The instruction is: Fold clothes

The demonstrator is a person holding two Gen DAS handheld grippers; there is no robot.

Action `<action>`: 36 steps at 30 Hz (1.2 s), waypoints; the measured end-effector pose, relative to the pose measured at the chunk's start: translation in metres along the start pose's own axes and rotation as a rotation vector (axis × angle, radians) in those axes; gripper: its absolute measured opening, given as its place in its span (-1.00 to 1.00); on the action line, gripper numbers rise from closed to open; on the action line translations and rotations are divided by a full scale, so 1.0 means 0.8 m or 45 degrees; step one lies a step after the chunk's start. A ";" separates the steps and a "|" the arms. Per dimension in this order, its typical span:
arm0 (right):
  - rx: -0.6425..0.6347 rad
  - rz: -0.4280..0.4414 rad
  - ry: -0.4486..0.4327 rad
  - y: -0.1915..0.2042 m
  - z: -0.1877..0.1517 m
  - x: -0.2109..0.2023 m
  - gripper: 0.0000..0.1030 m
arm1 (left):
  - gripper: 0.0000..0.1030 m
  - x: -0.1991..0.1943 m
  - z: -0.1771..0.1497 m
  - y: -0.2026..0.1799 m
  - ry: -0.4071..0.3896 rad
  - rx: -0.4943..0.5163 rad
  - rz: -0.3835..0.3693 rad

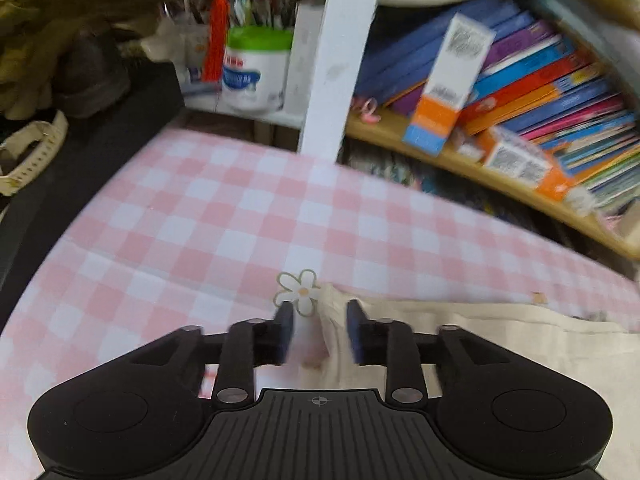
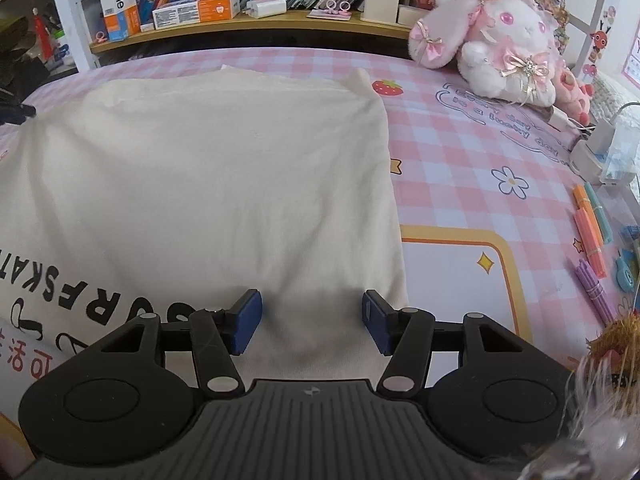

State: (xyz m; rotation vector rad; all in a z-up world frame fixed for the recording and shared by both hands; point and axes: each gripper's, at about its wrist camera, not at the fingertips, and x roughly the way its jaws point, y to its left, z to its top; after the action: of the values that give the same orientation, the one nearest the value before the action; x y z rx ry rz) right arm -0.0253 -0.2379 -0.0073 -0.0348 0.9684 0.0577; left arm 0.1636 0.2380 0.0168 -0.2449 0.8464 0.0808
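A cream T-shirt with black lettering lies spread on the pink checked table cover. My right gripper hovers open over the shirt's near right part, its blue pads apart with cloth below them. In the blurred left wrist view, a corner of the cream T-shirt reaches between the fingers of my left gripper, which stands open. The left pads straddle that corner; I cannot tell whether they touch it.
A pink-and-white plush rabbit sits at the back right. Markers and a charger lie along the right edge. Bookshelves line the back. A green-lidded tub and a black block stand at the left.
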 end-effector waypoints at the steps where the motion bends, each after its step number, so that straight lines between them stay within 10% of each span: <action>1: 0.001 0.005 -0.002 -0.001 0.000 0.000 0.05 | -0.33 -0.014 -0.006 0.001 -0.015 0.004 -0.018; 12: 0.213 0.069 0.027 -0.061 -0.005 -0.046 0.08 | 0.22 -0.164 -0.132 0.033 0.020 -0.153 -0.029; 20: 0.727 0.336 0.191 -0.102 -0.045 -0.046 0.09 | 0.22 -0.192 -0.236 0.103 0.215 -1.095 -0.194; 29: 1.155 0.489 0.182 -0.123 -0.039 -0.020 -0.09 | 0.22 -0.163 -0.259 0.090 0.188 -1.356 -0.301; 32: 1.191 0.472 0.172 -0.123 -0.035 -0.013 -0.44 | 0.04 -0.149 -0.258 0.090 0.121 -1.411 -0.324; 36: 1.163 0.443 0.178 -0.117 -0.032 -0.007 -0.87 | -0.81 -0.128 -0.247 0.091 0.106 -1.432 -0.315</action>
State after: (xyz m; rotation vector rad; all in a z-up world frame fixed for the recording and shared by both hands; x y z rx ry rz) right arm -0.0431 -0.3330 -0.0169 0.9806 1.0577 -0.0719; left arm -0.0605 0.2628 -0.0453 -1.4108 0.7720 0.3140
